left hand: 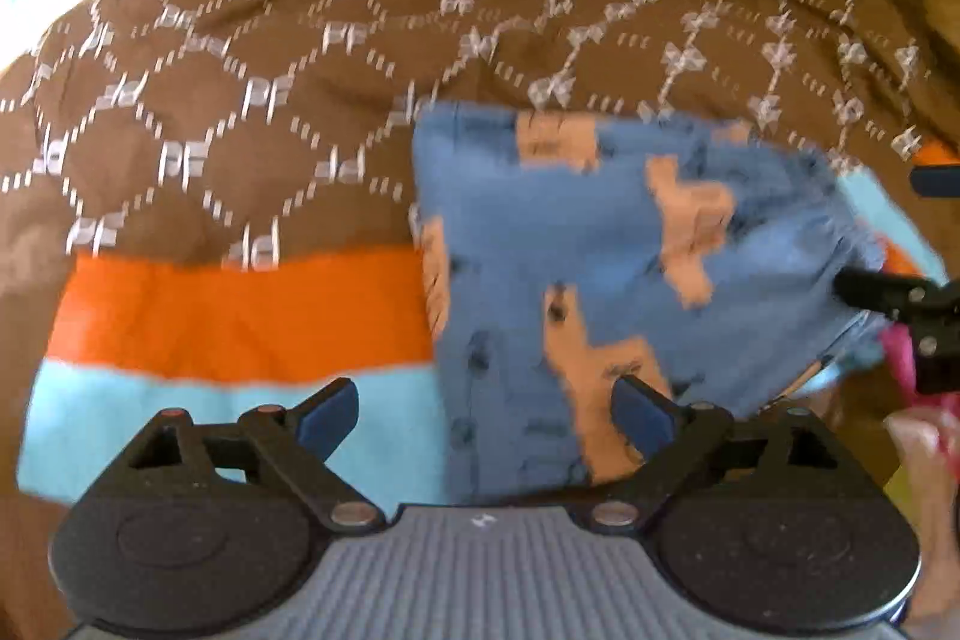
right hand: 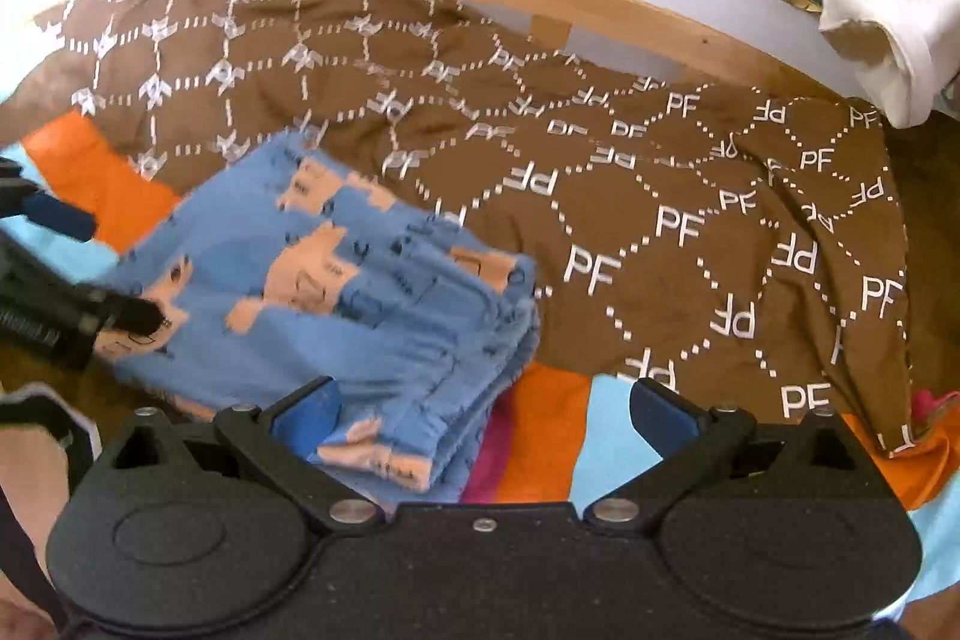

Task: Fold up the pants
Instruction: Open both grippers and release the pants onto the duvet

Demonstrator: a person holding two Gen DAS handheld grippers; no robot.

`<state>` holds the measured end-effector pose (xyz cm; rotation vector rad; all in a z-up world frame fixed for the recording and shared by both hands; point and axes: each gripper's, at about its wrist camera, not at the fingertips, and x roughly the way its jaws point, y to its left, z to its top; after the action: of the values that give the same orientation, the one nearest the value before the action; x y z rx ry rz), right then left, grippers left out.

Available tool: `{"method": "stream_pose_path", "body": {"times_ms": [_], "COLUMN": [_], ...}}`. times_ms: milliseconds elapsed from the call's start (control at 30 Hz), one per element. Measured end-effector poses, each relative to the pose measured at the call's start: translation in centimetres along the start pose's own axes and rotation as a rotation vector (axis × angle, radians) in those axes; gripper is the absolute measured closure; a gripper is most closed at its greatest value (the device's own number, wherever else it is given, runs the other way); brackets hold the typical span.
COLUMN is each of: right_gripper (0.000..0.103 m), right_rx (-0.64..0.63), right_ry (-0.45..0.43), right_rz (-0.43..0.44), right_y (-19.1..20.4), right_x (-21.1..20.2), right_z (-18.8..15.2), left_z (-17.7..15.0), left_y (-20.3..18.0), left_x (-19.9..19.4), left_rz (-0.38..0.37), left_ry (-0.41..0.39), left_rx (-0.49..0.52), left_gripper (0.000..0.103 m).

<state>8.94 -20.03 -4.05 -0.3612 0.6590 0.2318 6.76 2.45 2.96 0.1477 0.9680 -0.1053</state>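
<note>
Left hand-held gripper (left hand: 483, 415): blue-padded fingers spread apart, nothing between them, over the near edge of the pants (left hand: 630, 280). Pants are folded into a compact, roughly square stack of soft blue fabric with peach blocky print, layered edges showing on their right side in the right wrist view. They lie on an orange and light-blue striped cloth (left hand: 240, 316), touching a rumpled brown cloth (right hand: 660, 196) with a white dotted "PF" lattice. Wooden rail (right hand: 600, 4) behind. Right hand-held gripper (right hand: 483, 415): fingers apart, holding nothing, left pad (right hand: 303, 418) just beside the stack's corner.
</note>
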Motion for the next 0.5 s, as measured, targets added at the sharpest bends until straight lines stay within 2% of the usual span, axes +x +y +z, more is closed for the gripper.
{"method": "stream_pose_path", "body": {"times_ms": [100,233,500], "right_gripper": [0.001,0.001,0.001], "right_rx": [0.042,0.045,0.129], "right_ry": [0.051,0.044,-0.084], "right_rz": [0.028,0.043,0.08], "right_y": [-0.4,-0.7,-1.8], "right_x": [0.8,0.3,-1.0], "right_z": [-0.6,-0.4,0.3], "left_z": [-0.4,-0.4,0.4], "left_y": [0.9,1.1,1.6], "left_x": [0.2,0.2,-0.3], "left_rz": [-0.014,-0.016,-0.022], "left_ry": [0.021,0.032,0.052], "left_rx": [-0.072,-0.074,-0.079], "left_gripper": [0.003,0.003,0.002]}}
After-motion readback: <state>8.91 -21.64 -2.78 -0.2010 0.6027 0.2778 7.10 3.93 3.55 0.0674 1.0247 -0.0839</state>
